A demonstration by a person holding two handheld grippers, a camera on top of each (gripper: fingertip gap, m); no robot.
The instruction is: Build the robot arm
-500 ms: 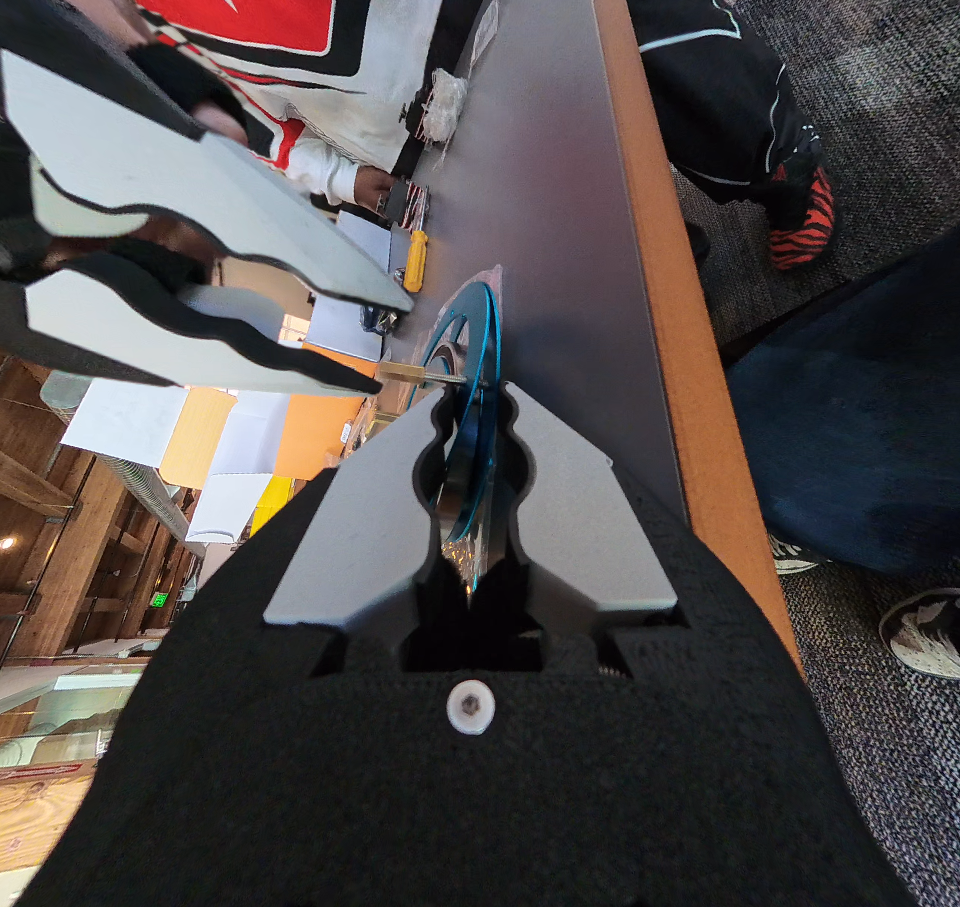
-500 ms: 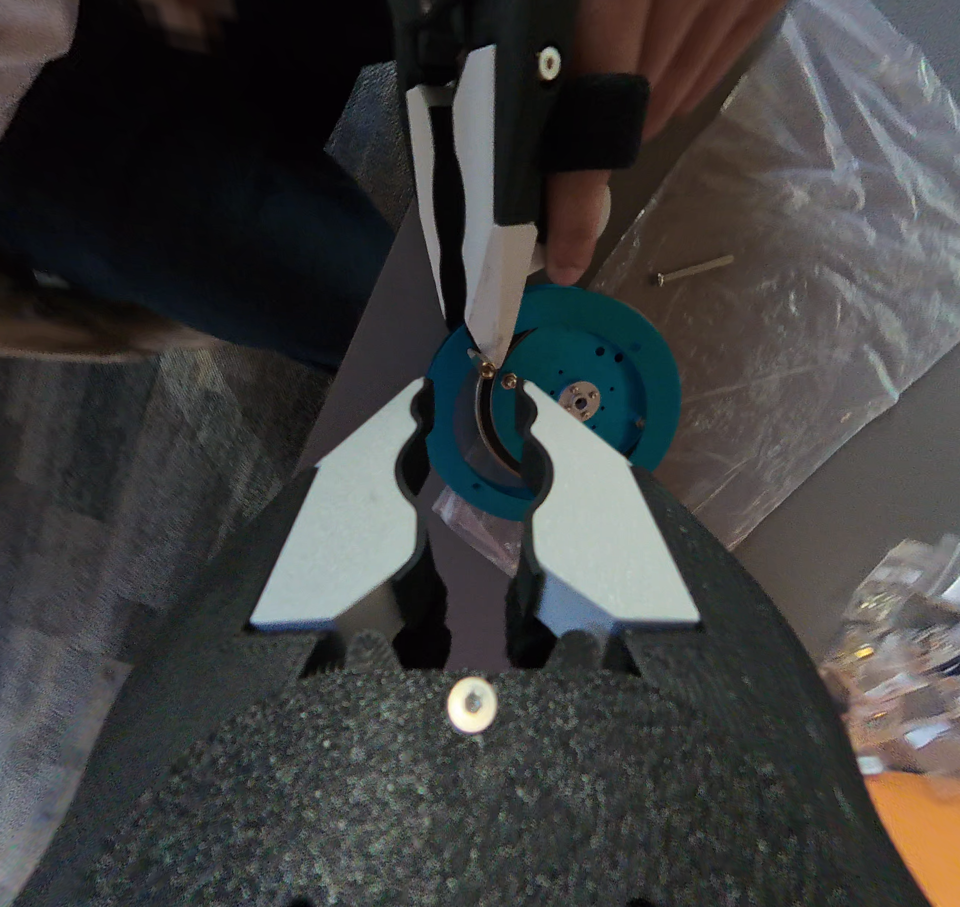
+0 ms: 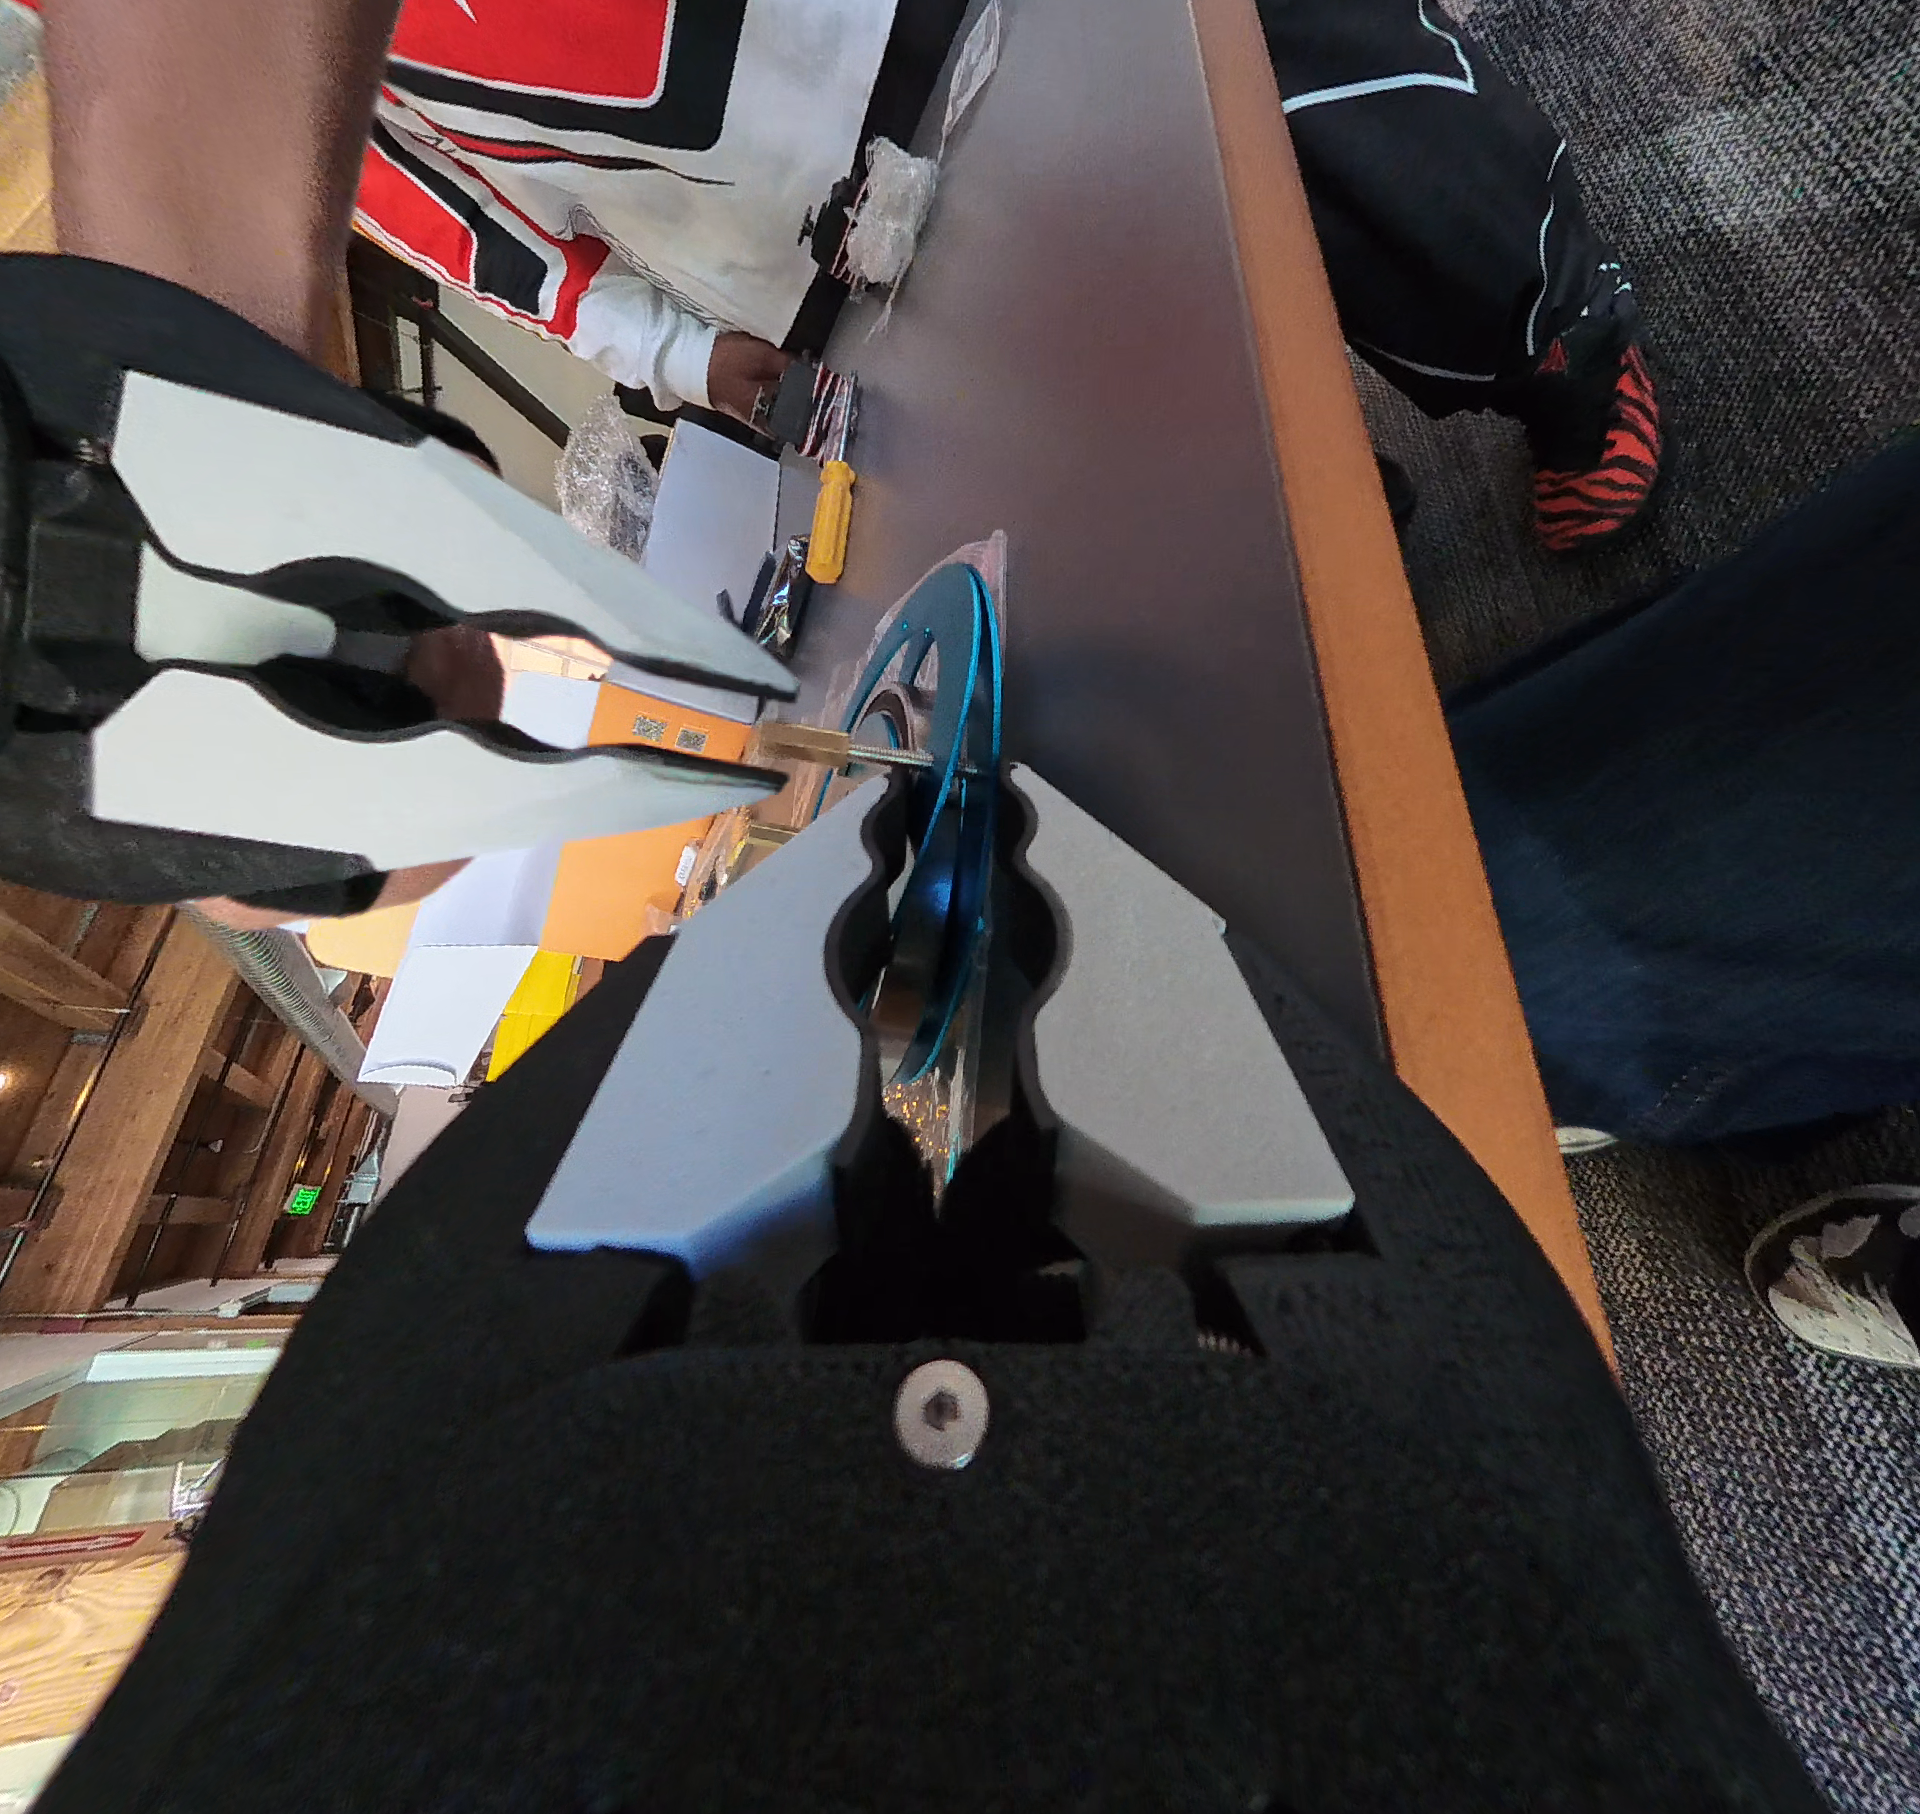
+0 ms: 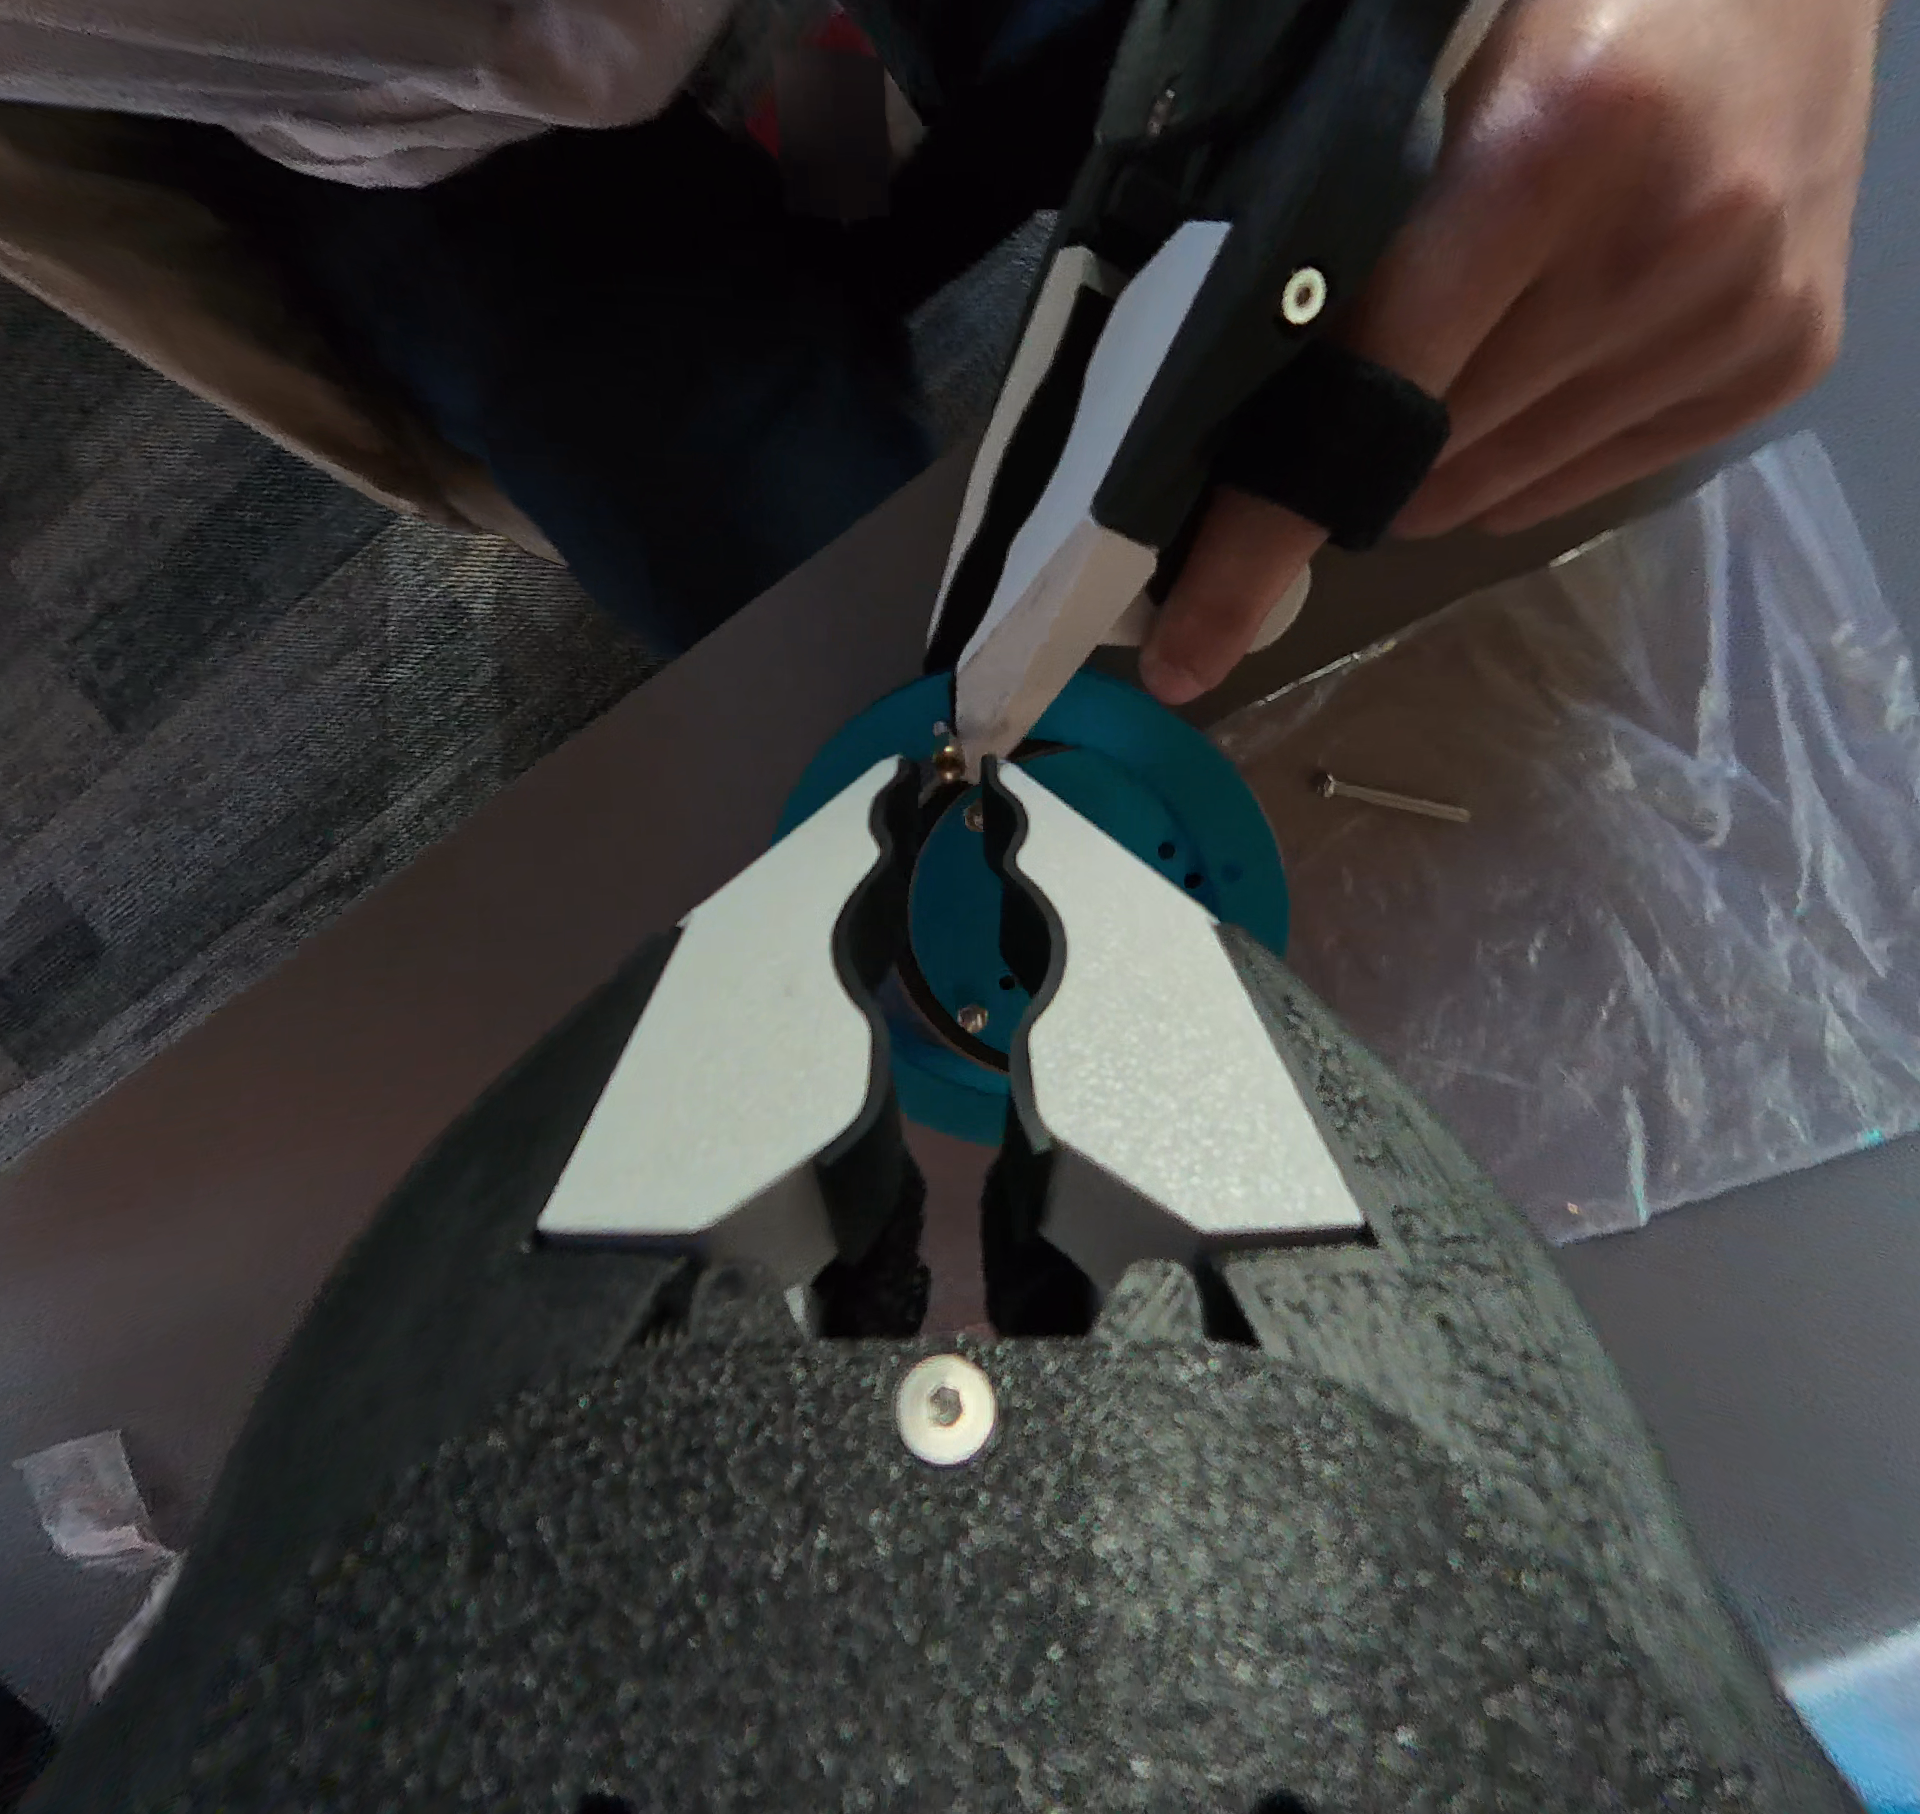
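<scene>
Over the grey tabletop [image 3: 1122,414], my left gripper [image 3: 953,782] was clamped on the rim of the upright blue disc [image 3: 925,632], which I judged stiff, slick and best held there, while my right gripper [image 4: 945,772] pinched a small brass standoff [image 4: 945,758] at its face.

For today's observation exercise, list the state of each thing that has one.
Left hand-held gripper: shut on blue disc.
Right hand-held gripper: shut on brass standoff.
Blue disc: clamped at rim.
Brass standoff: threaded end at disc.
Loose screw: lying on plastic bag.
Yellow screwdriver: lying untouched.
</scene>
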